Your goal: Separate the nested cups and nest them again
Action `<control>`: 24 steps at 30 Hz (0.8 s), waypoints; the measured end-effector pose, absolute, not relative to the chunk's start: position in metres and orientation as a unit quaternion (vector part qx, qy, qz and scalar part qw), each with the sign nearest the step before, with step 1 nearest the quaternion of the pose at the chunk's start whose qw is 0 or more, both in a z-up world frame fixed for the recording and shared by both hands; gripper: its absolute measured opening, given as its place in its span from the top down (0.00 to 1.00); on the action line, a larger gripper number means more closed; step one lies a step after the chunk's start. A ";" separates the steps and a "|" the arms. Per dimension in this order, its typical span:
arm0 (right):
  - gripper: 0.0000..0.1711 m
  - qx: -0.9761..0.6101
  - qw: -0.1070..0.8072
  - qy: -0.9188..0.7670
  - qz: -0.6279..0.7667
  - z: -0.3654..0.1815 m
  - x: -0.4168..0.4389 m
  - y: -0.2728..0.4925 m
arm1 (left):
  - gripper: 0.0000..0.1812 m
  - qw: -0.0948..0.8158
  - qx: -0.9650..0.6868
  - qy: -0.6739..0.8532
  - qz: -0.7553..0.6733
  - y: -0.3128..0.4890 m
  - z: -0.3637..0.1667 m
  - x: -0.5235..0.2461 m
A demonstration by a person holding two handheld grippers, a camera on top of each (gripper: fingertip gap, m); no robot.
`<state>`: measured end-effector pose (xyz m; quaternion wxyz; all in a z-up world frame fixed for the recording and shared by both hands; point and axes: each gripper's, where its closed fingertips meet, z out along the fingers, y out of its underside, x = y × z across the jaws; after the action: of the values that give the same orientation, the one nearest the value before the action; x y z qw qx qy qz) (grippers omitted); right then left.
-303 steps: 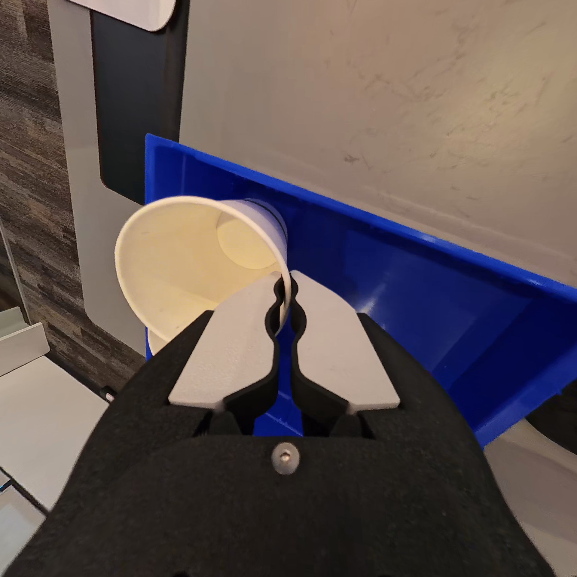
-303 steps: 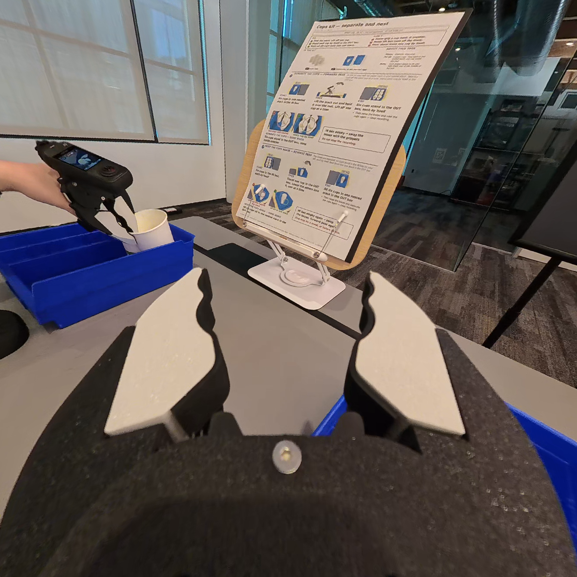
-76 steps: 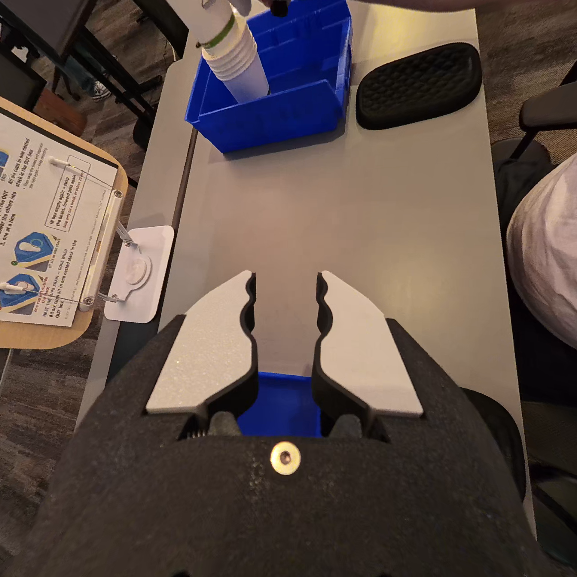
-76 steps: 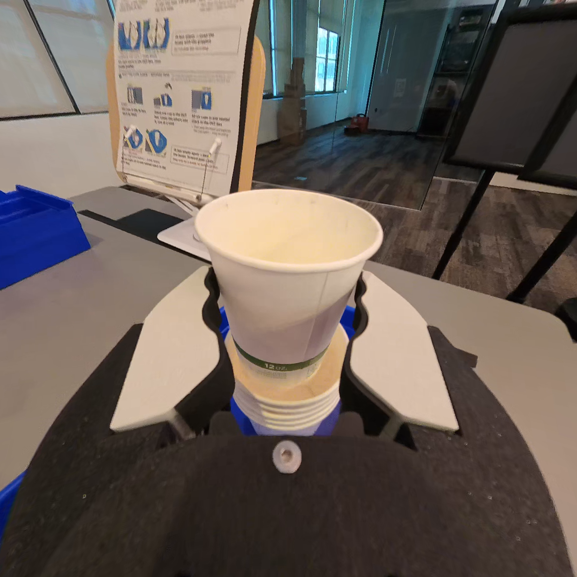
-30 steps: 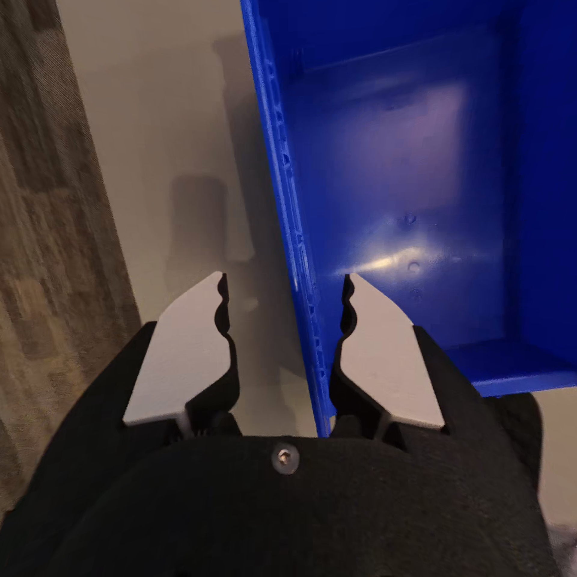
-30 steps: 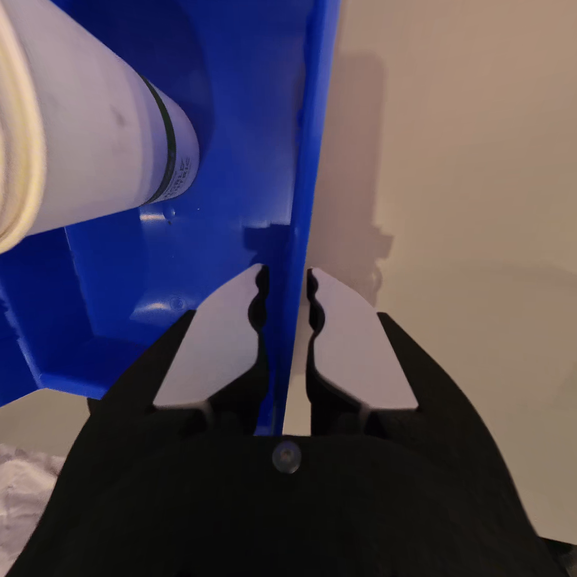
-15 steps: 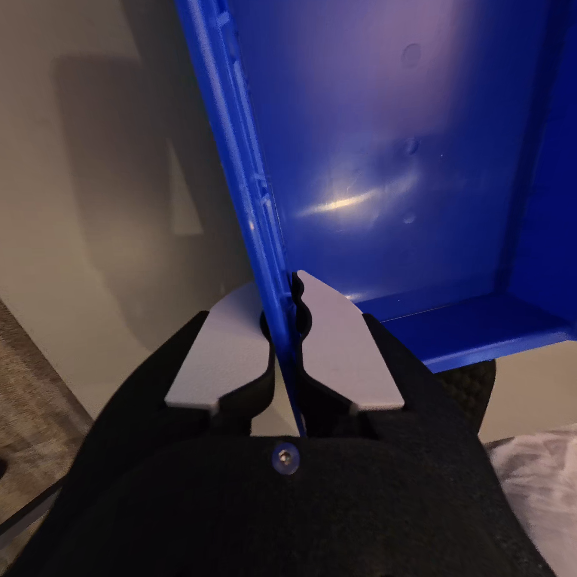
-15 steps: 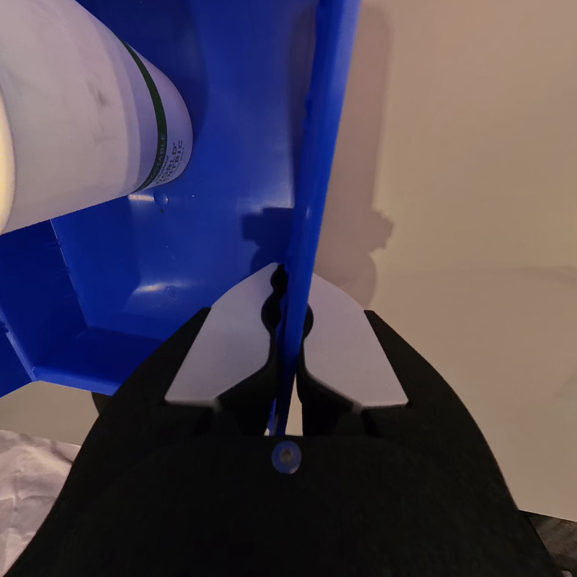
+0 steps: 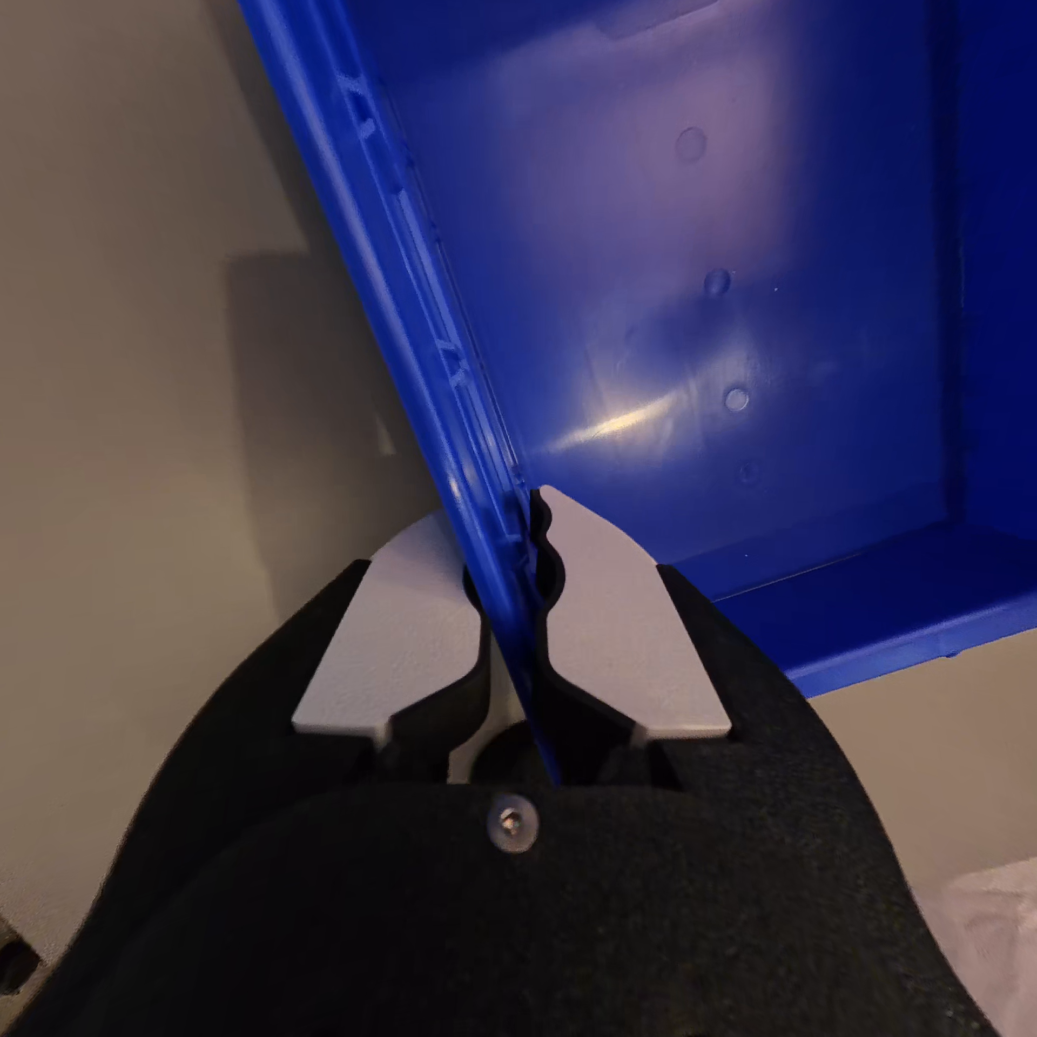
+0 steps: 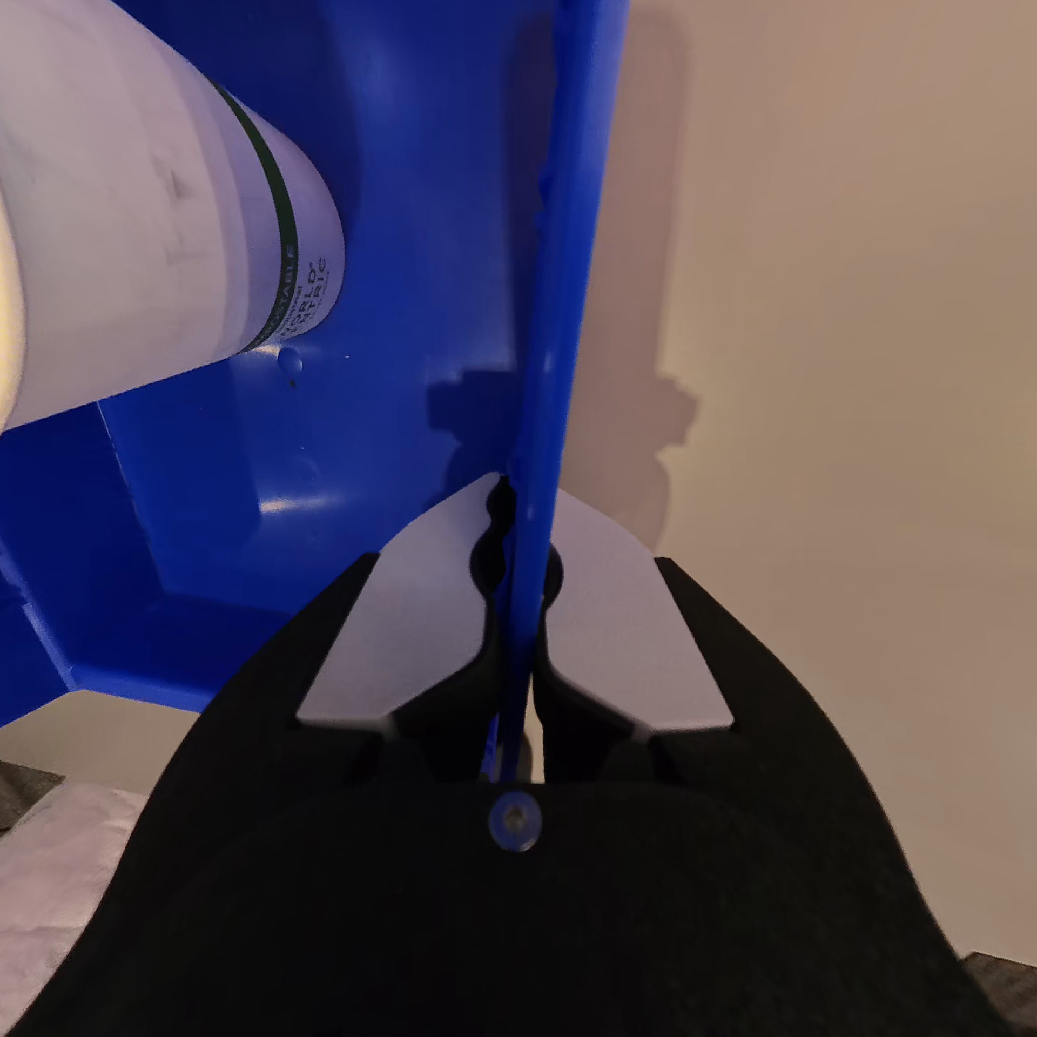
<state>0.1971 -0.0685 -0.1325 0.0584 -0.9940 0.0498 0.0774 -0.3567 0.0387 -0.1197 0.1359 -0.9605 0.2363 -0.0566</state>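
Observation:
My left gripper (image 9: 505, 522) is shut on the side wall of an empty blue bin (image 9: 729, 280), one finger outside and one inside. My right gripper (image 10: 524, 505) is shut on the side wall of another blue bin (image 10: 449, 224). The nested stack of white paper cups (image 10: 140, 224), with a green band near the bottom cup's base, stands in that bin at the upper left. Only the stack's lower part shows; its top is out of frame.
The grey tabletop (image 9: 140, 280) lies left of the empty bin and also right of the other bin in the right wrist view (image 10: 842, 280). A pale cloth of a person's clothing (image 10: 50, 875) shows at the lower left of the right wrist view.
Both grippers came down over the bin walls and closed on them; a second ago the jaws were apart astride the walls. Before that, the right gripper let go of the cup stack in its bin.

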 end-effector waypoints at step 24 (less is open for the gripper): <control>0.96 -0.994 0.003 0.052 0.096 -0.140 0.167 -0.048 | 0.63 0.371 -0.779 0.356 0.360 0.050 0.011 -0.330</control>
<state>0.1675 -0.0484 -0.1400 0.0030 -0.9940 0.0519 0.0959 -0.3297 0.0504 0.0109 0.3711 -0.7786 0.3556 0.3600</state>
